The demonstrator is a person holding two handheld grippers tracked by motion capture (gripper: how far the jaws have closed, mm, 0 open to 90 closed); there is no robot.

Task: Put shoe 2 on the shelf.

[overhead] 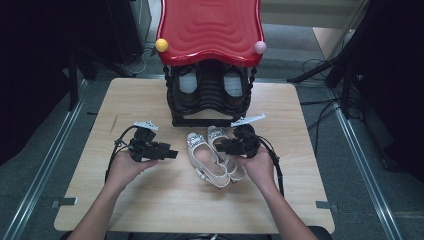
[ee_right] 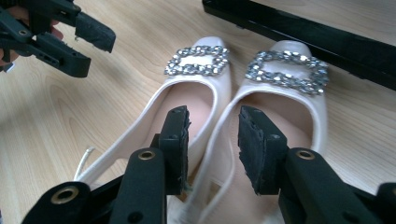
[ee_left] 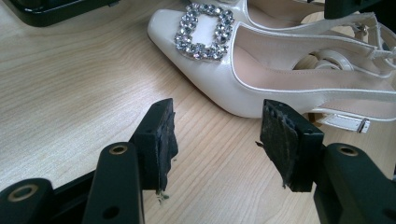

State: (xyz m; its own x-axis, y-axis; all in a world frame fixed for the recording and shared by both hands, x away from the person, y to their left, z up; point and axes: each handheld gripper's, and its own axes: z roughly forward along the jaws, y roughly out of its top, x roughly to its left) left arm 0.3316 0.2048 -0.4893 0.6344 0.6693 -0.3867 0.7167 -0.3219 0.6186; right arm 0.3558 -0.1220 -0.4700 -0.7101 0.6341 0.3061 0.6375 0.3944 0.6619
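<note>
The right tongs (ee_right: 212,140) stand released, jaws parted over the touching inner walls of the two shoes (ee_right: 243,107) without pressing them. To grip well, I judge they should sink until both walls sit deep between the pads, then clench squarely. The left tongs (ee_left: 217,140) hang released too, just beside the left shoe (ee_left: 261,79), nothing between them. Beyond the toes stands the rack (overhead: 210,107) on the table (overhead: 150,200).

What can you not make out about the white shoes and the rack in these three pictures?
- Right shoe, high view: middle hidden under the right gripper.
- Shoes' heels, right gripper view: cut off by the bottom edge and that gripper's jaws.
- Dark pair in the rack, high view: shaded by the red top.
</note>
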